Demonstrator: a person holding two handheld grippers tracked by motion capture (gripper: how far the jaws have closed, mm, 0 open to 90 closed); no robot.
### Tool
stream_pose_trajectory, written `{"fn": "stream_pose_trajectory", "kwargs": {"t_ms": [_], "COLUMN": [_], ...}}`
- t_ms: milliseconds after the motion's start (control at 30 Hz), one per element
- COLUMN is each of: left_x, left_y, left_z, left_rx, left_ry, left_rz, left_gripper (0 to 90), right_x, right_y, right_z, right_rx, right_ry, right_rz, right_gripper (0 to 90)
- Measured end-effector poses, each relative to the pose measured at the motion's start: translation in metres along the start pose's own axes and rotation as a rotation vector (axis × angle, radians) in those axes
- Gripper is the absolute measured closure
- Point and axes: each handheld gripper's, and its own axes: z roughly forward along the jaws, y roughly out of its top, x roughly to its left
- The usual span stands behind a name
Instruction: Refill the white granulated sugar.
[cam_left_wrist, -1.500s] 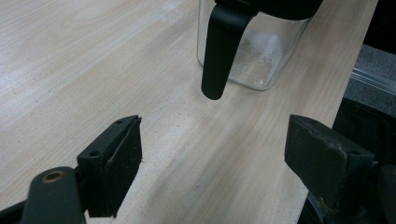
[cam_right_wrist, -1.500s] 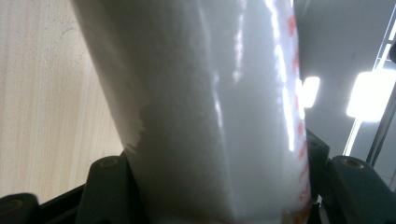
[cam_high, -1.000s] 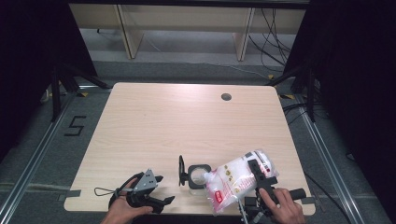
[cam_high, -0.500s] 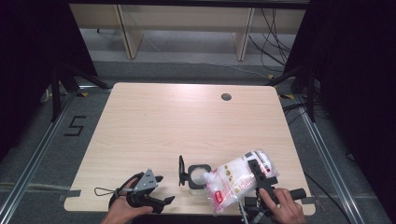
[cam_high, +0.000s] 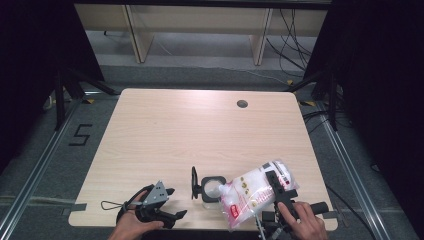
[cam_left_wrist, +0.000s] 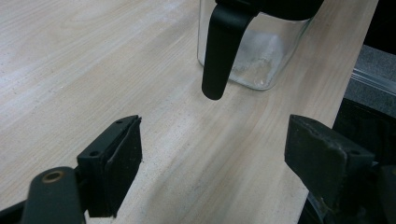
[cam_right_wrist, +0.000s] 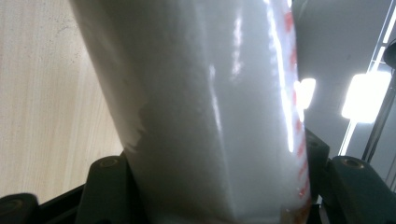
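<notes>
- Your right tool (cam_high: 274, 186) is clamped on the white plastic refill bag with red print (cam_high: 252, 194), tilted so its corner reaches the mouth of the clear square glass jar with a black rim and flip handle (cam_high: 209, 186), just ahead and to its left.
- Pouring looks begun; a little white residue shows in the jar, so most remains.
- Your left tool (cam_left_wrist: 219, 158) rests on the pale wood worktop (cam_high: 200, 130), jaws apart and empty, the jar just ahead of it.

The right gripper (cam_right_wrist: 219, 186) clamps a white plastic bag (cam_right_wrist: 205, 102) above the table (cam_right_wrist: 42, 93).
</notes>
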Motion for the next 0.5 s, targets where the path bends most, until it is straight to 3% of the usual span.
{"fn": "stream_pose_trajectory", "kwargs": {"t_ms": [33,67,100,133,233,500], "left_x": [0.0000,-0.0001,0.0000,0.0001,0.0001,-0.0001], "left_y": [0.0000,0.0000,0.0001,0.0001,0.0000,0.0001], "left_z": [0.0000,0.0000,-0.0001,-0.0002,-0.0001,-0.0002], "left_rx": [0.000,0.000,0.001,0.001,0.001,0.002], "left_ry": [-0.001,0.000,-0.001,-0.001,-0.001,-0.001], "left_rz": [0.000,0.000,0.001,0.001,0.002,0.002], "left_gripper": [18.6,18.6,18.6,18.6,18.6,18.6], "right_x": [0.0031,0.0010,-0.0035,-0.0011,-0.0020,-0.0009], "right_y": [-0.0006,-0.0004,-0.0002,-0.0008,-0.0008,-0.0007], "right_z": [-0.0007,-0.0003,0.0005,-0.0001,0.0001,-0.0004], "right_rx": [0.010,0.003,-0.016,-0.001,-0.007,-0.005], "right_ry": [-0.004,-0.008,-0.010,-0.002,-0.003,-0.010], "right_rz": [0.045,0.018,-0.045,-0.014,-0.025,-0.001], "right_gripper": [41.6,41.6,41.6,41.6,41.6,41.6]}}
